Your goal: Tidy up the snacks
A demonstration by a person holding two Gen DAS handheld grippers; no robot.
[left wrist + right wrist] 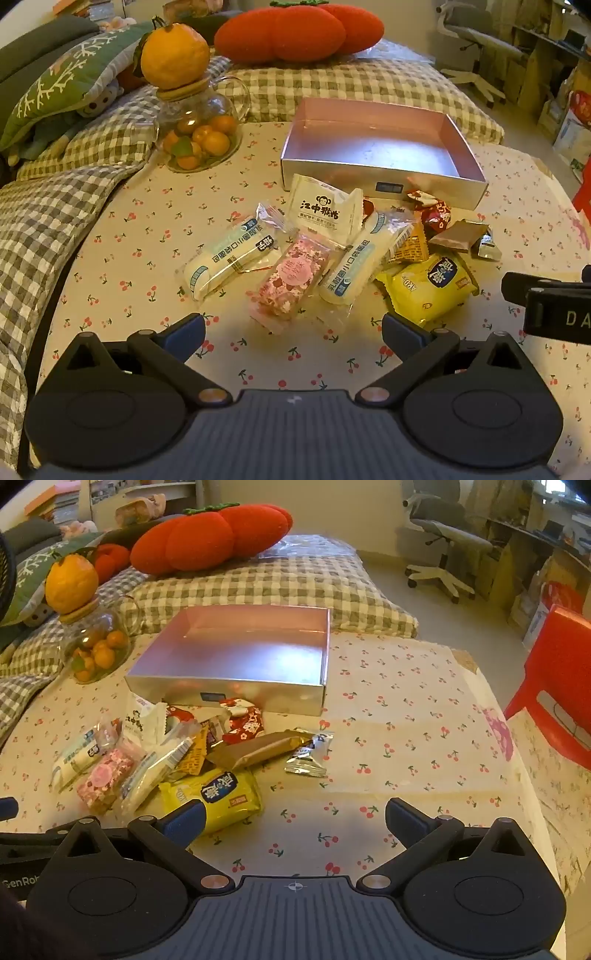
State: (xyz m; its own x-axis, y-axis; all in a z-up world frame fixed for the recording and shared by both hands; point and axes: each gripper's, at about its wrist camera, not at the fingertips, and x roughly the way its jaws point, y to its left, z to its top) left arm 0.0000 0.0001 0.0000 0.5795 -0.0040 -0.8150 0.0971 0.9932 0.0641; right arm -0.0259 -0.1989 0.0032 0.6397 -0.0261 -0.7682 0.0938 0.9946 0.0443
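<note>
A pile of wrapped snacks lies on the cherry-print cloth in front of an empty silver box [384, 177] [229, 696]. In it are a pink flowered packet [291, 277] [105, 777], two white bread rolls [221, 258] [360, 266], a white sachet [321, 210], a yellow packet [432, 288] [218, 799], a brown bar [255, 751], a silver candy [308, 757] and red candies [245, 718]. My left gripper [293, 330] hovers open just short of the pink packet. My right gripper [295, 818] is open beside the yellow packet, its left finger [184, 821] over that packet's near corner.
A glass jar of small oranges [199, 136] [96, 653] with a big orange [175, 55] on its lid stands left of the box. Checked bedding [74, 177] and a red plush pillow [210, 537] lie behind. A red plastic chair [557, 679] stands at the right.
</note>
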